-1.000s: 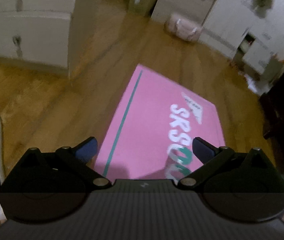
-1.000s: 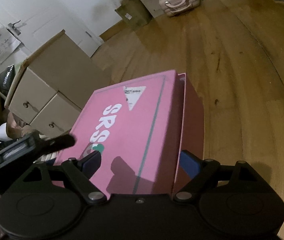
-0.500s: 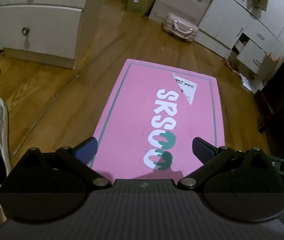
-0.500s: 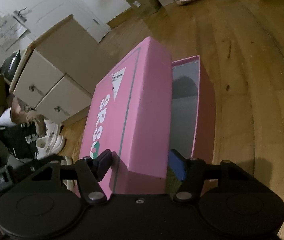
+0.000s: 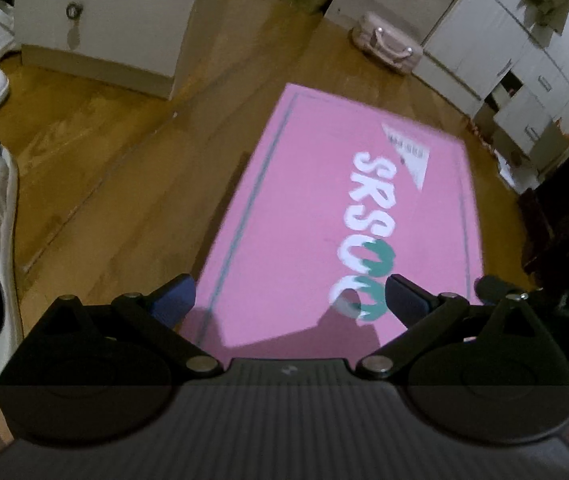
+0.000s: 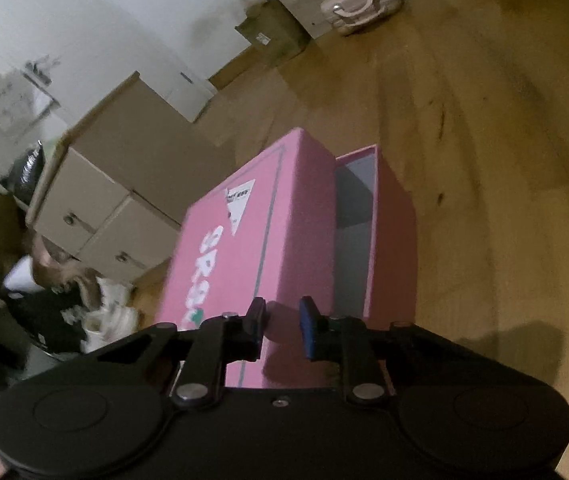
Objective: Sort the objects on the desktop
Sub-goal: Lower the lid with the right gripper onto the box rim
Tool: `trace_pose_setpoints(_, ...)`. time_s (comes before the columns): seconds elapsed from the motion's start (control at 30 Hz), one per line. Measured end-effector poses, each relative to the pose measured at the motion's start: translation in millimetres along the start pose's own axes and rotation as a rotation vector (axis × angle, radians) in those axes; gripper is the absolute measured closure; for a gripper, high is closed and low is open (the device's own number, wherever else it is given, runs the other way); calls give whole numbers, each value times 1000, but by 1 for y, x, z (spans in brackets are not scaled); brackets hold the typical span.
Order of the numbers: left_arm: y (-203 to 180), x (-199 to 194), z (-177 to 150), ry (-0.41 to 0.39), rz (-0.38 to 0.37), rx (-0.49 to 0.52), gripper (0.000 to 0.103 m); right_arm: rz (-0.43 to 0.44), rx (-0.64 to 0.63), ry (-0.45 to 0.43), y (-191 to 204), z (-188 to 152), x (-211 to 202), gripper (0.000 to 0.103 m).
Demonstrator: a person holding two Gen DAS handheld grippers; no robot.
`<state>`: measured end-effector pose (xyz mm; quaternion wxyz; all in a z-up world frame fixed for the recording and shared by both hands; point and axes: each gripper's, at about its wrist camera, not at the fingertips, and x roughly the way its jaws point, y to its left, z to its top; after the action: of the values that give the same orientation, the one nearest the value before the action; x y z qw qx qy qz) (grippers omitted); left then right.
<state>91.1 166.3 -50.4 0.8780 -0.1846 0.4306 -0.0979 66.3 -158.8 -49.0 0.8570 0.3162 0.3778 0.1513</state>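
Right gripper (image 6: 282, 330) jaws clenched on the pink lid (image 6: 260, 236) near edge: light, stiff cardboard, likely to flex. Left gripper (image 5: 288, 300) jaws released above it.

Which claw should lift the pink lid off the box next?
Probably the right claw: it is shut on the near edge of the pink lid. The left claw hangs open above it, gripping nothing.
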Motion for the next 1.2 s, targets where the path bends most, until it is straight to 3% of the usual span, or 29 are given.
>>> trace_pose_setpoints(0.03, 0, 4, -1, 8, -4, 2, 0, 9, -3, 13, 1, -1, 2, 56)
trace_pose_setpoints(0.17, -15, 16, -3, 23, -48, 79, 2, 17, -13, 28, 3, -5, 8, 50)
trace_pose_setpoints(0.27, -36, 19, -6, 25, -25, 168, 1, 25, -28, 44, 7, -7, 11, 43)
trace_pose_setpoints(0.33, -46, 19, -8, 27, -33, 206, 1, 19, -48, 60, 11, -9, 15, 26)
trace_pose_setpoints(0.43, -49, 17, -8, 27, -37, 209, 2, 10, -72, 71, 14, -13, 20, 25)
trace_pose_setpoints(0.57, -48, 17, -7, 43, -44, 223, 2, 60, -35, 68, 10, -14, 25, 25)
trace_pose_setpoints(0.63, -50, 17, -7, 44, -50, 226, 0, 45, -28, 64, 7, -14, 25, 41)
trace_pose_setpoints(0.7, -52, 16, -9, 42, -53, 237, 0, 34, -19, 62, 4, -13, 25, 41)
trace_pose_setpoints(0.77, -53, 15, -11, 37, -54, 245, 0, 43, 2, 64, 2, -12, 27, 39)
trace_pose_setpoints(0.9, -53, 14, -12, 37, -61, 253, 0, 19, 15, 83, -2, -14, 39, 17)
trace_pose_setpoints(0.97, -54, 13, -13, 34, -62, 259, 0, 31, 17, 84, -2, -15, 46, 16)
trace_pose_setpoints(1.0, -55, 13, -13, 33, -62, 258, 0, 42, 26, 91, -3, -14, 50, 17)
trace_pose_setpoints(1.03, -55, 12, -13, 30, -74, 252, 0, 68, 30, 95, -3, -14, 52, 32)
trace_pose_setpoints(1.2, -65, 7, -7, 27, -163, 242, 0, 102, 40, 63, 1, -8, 40, 37)
